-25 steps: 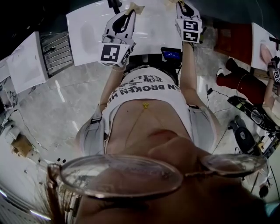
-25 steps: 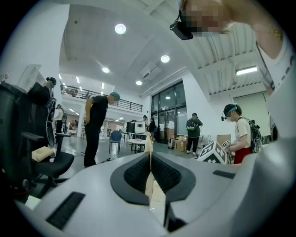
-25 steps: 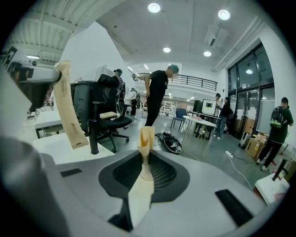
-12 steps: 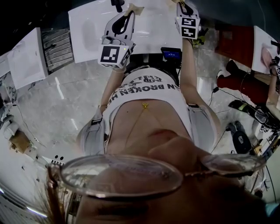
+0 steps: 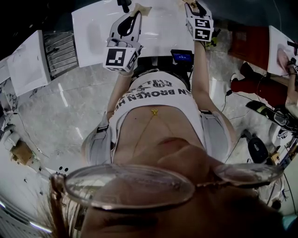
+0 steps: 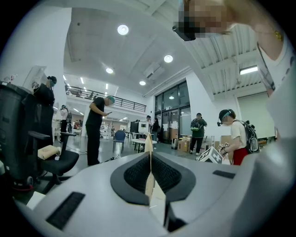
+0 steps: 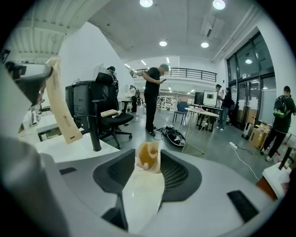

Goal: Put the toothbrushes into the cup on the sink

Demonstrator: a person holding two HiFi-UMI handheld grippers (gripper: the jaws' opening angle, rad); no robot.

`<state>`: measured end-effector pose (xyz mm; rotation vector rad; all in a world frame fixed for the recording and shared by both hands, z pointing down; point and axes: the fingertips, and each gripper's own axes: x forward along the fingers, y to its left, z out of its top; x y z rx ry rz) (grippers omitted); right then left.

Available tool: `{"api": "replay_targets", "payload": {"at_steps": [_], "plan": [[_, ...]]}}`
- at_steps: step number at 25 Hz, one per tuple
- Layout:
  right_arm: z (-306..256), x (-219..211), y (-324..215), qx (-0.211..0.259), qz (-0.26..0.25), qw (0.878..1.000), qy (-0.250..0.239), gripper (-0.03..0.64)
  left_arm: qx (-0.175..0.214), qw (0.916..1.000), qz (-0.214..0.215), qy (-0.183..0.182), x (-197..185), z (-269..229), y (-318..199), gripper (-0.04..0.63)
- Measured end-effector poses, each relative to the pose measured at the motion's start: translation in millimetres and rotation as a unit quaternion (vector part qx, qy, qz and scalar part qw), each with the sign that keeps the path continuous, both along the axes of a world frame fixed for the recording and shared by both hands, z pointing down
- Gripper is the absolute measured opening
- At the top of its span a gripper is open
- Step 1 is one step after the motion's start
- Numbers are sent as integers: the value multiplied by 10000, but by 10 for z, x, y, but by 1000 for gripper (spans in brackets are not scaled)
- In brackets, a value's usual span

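Over the sink [image 5: 160, 32], left fingers [image 6: 135, 173] pinch packet [image 6: 151, 183]; right fingers [image 7: 179, 173] just parted round sleeve [image 7: 144, 190].

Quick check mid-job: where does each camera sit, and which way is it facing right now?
Head view: on the head, facing steeply down; torso, left gripper and right gripper over the white sink.
Left gripper view: on the left gripper, facing level into a hall; fingers shut on a beige strip.
Right gripper view: on the right gripper, tilted slightly down; fingers, just opened, flank a cream paper sleeve.
Shared: both gripper views show the black office chair.
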<state>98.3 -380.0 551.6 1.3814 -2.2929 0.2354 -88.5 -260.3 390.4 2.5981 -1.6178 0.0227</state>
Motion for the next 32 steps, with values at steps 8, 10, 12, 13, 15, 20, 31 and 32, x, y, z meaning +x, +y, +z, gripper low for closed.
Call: {"api": "replay_targets", "payload": {"at_steps": [8,10,12,13,15,20,31,32], "plan": [[-232,-54,154,198,-17,9993,-329,179,55,9998,179,23,38,-32,-30,17],[-319,-53,212,303,32,9987,-401,179,75,9996,265,20,64,-43,-37,17],[-415,-31,275,426,98,9979,-473,179,88,9993,365,20,108,-49,-49,17],[-464,-10,303,491,138,9974,-504,179,96,9991,421,22,138,-52,-60,17],[-547,33,350,588,211,9966,-545,178,117,9984,545,27,207,-65,-92,17],[-665,118,539,652,301,9959,-545,178,156,9956,923,62,419,-101,-115,17],[-761,393,1003,710,675,9931,-644,40,184,9846,1731,138,938,-118,-102,17],[-757,410,1024,703,690,9930,-651,38,185,9839,1773,133,973,-116,-111,17]]}}
